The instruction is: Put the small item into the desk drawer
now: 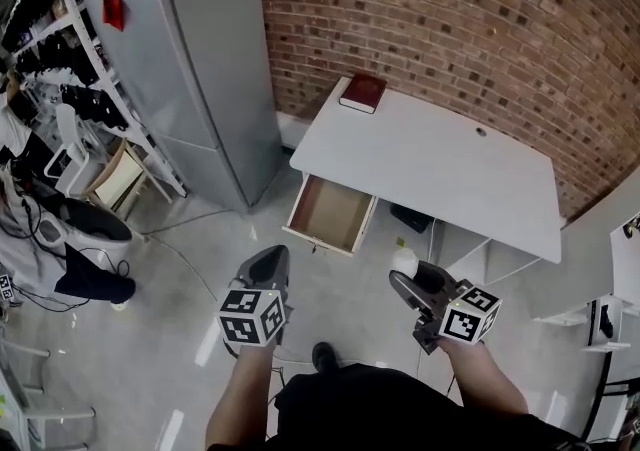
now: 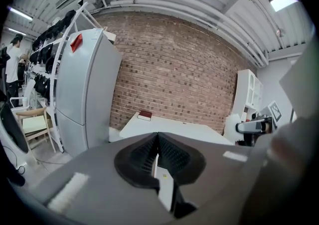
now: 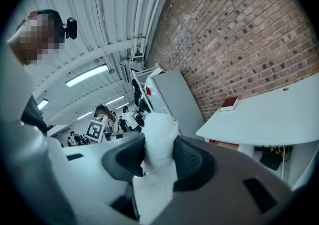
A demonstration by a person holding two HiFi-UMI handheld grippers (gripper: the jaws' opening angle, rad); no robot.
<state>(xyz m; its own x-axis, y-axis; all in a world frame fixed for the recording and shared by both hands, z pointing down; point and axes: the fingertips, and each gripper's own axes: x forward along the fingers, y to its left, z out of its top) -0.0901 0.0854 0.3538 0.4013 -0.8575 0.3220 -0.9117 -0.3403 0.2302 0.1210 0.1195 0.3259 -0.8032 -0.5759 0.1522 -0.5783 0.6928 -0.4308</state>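
I see: red brick wall (image 1: 450,19) behind the white desk (image 1: 430,164); tall grey refrigerator (image 1: 200,69) to its left; white shelving rack (image 1: 60,59) farther left; pale grey floor (image 1: 150,339); strip lights (image 3: 87,75) on the ceiling (image 3: 114,14).

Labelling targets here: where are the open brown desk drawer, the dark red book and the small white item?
open brown desk drawer (image 1: 328,211): head view, bare inside bottom.
dark red book (image 1: 362,92): head view, cover's middle.
small white item (image 3: 158,130): right gripper view, upper bulge between the jaws.
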